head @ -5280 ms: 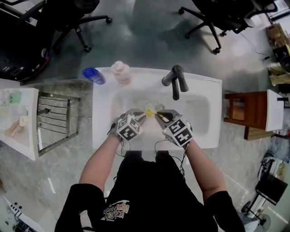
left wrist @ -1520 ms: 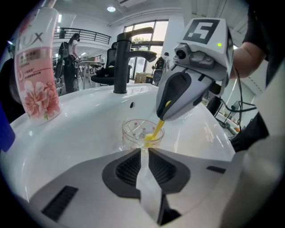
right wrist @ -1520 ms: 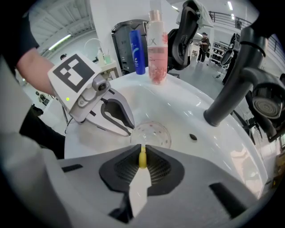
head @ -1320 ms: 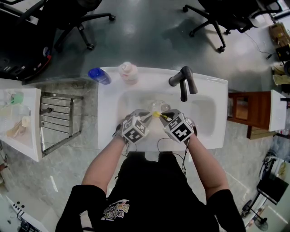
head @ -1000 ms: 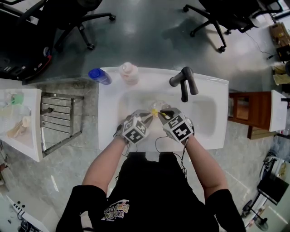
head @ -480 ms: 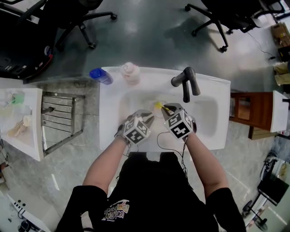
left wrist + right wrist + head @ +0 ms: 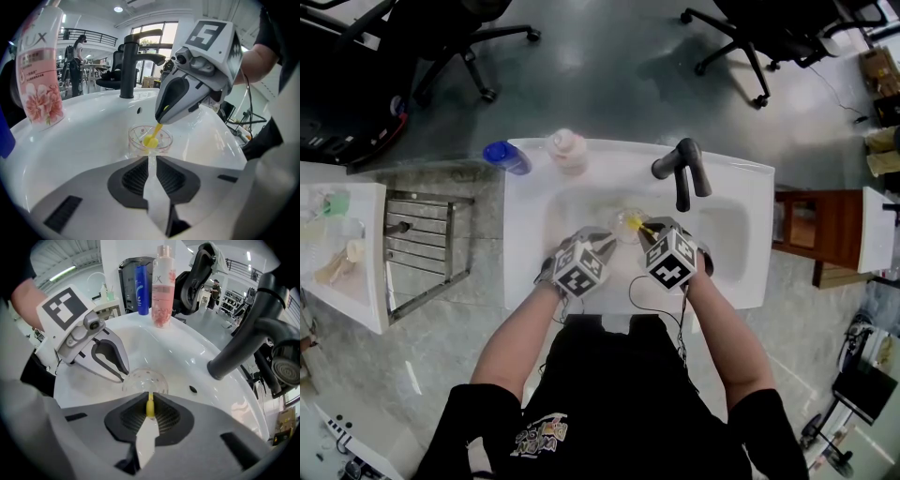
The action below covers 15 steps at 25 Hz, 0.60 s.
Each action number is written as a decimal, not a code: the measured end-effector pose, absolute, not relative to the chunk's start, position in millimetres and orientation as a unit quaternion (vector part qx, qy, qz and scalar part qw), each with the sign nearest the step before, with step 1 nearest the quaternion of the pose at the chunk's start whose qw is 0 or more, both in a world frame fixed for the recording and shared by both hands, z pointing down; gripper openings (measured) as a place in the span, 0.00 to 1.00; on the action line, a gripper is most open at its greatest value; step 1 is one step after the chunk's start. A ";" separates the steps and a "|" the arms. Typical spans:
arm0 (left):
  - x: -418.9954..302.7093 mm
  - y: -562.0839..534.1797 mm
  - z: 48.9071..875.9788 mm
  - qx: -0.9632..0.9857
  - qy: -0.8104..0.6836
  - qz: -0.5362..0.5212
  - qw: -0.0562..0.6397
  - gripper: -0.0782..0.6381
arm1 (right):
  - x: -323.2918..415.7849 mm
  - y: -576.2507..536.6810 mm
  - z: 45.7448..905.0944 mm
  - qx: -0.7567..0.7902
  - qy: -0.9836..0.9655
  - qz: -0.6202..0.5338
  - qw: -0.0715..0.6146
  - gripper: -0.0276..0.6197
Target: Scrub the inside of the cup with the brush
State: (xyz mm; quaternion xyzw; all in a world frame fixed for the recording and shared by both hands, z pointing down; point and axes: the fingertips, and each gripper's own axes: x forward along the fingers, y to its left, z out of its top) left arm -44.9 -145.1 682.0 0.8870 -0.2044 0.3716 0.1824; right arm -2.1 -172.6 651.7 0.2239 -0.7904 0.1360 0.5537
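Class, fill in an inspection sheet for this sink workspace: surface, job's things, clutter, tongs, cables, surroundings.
Surface: white sink with a black tap.
Job's things: clear cup in the basin; yellow brush, its head inside the cup.
Clutter: pink bottle and blue bottle on the sink's rim.
Tongs: left tongs pinch the cup's rim; right tongs shut on the brush handle.
Cables: thin wires hang by the tongs.
Surroundings: metal rack, office chairs, wooden stand.

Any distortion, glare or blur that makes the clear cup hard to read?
Head view: sharp, evenly lit, but the cup is tiny and faint against the white sink. Left gripper view: strong fisheye bending, dark corners; cup and yellow brush crisp. Right gripper view: same bending; the black faucet looms large, the cup faint.
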 end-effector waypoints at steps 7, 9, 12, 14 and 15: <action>-44.7 -145.2 681.1 0.887 -0.204 0.373 0.182 0.18 | -1.8 -164.9 650.2 0.221 -0.792 0.178 0.541 0.10; -44.5 -145.2 681.1 0.887 -0.204 0.373 0.182 0.18 | -3.0 -163.2 649.9 0.220 -0.793 0.187 0.537 0.10; -44.3 -144.8 681.0 0.887 -0.203 0.373 0.184 0.18 | -6.2 -160.9 648.9 0.218 -0.796 0.202 0.527 0.10; -44.3 -144.4 681.5 0.887 -0.202 0.373 0.183 0.18 | -9.3 -159.6 648.9 0.219 -0.800 0.216 0.516 0.10; -44.4 -144.2 681.8 0.887 -0.202 0.374 0.183 0.18 | -10.7 -159.3 649.3 0.220 -0.802 0.222 0.509 0.10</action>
